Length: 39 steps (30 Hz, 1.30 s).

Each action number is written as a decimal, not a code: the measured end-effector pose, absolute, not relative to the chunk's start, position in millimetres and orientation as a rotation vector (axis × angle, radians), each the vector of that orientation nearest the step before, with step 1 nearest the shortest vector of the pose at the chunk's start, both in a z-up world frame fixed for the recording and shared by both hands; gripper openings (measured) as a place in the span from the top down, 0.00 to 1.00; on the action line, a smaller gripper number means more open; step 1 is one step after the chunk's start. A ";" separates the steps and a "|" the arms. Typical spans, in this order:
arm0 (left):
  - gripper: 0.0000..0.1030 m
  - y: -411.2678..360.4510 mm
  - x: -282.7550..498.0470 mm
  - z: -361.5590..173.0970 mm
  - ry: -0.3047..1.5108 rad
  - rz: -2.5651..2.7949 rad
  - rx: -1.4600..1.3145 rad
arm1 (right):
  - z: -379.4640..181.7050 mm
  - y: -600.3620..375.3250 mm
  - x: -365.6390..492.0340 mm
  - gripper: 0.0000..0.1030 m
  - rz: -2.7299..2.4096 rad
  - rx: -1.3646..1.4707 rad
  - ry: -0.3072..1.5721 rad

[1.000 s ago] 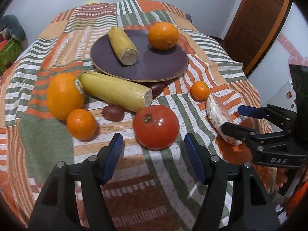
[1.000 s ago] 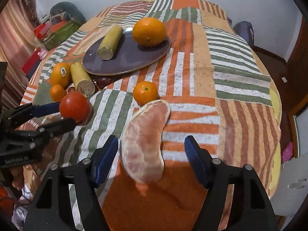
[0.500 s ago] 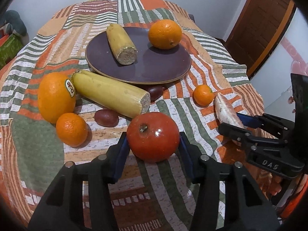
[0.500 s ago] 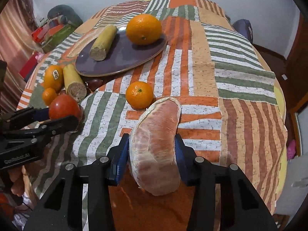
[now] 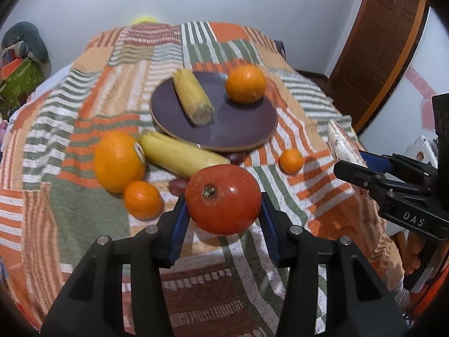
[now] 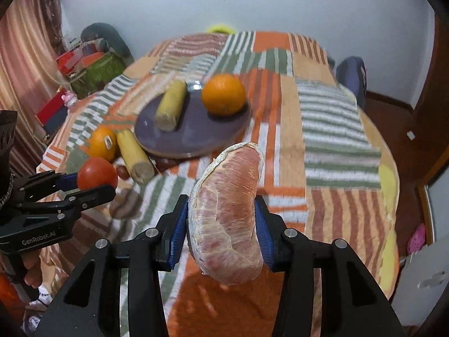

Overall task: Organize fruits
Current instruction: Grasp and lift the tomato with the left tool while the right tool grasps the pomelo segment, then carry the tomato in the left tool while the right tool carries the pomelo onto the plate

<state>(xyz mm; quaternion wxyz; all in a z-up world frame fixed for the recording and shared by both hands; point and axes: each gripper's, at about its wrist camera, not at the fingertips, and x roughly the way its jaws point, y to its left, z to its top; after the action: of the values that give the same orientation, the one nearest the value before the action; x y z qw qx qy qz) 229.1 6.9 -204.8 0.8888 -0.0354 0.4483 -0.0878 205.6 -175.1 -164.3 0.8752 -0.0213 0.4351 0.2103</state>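
Nearest the left wrist camera, the left gripper (image 5: 223, 214) was clamped on a red tomato (image 5: 223, 198), its blue pads pressed to both sides and the fruit lifted clear of the striped patchwork cloth (image 5: 70, 118) that covered the tabletop. Nearest the right wrist camera, the right gripper (image 6: 223, 231) held a peeled pomelo segment (image 6: 227, 213) the same way, gripped at its lower half with the pointed end standing up and the cloth showing below it.

Just behind the tomato in the left view lay a small mandarin (image 5: 143, 200) and a dark reddish fruit (image 5: 177, 186), partly hidden. Beside them sat a large orange with a sticker (image 5: 119, 161), touching a long yellow corn cob (image 5: 181, 154) that reached toward the plate. Another small mandarin (image 5: 291, 160) rested alone on the cloth to the right, near the right gripper.

Further back stood a dark purple plate (image 5: 244, 129), its near rim over the end of the long cob. On it lay a shorter corn cob (image 5: 193, 101) and an orange (image 5: 245, 84), apart from each other.

Beyond the tabletop were a pale wall and a brown wooden door (image 5: 384, 45) on the right.
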 end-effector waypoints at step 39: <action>0.54 62.4 353.0 -177.3 0.819 -0.122 -0.090 | -132.8 -85.1 315.5 0.60 0.527 -0.093 0.748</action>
<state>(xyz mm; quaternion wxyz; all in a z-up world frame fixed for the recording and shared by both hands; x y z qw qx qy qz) 353.0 62.4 -177.3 0.9145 -0.0437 0.3979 -0.0593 315.5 -85.1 -132.8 0.8963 -0.0446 0.3607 0.2541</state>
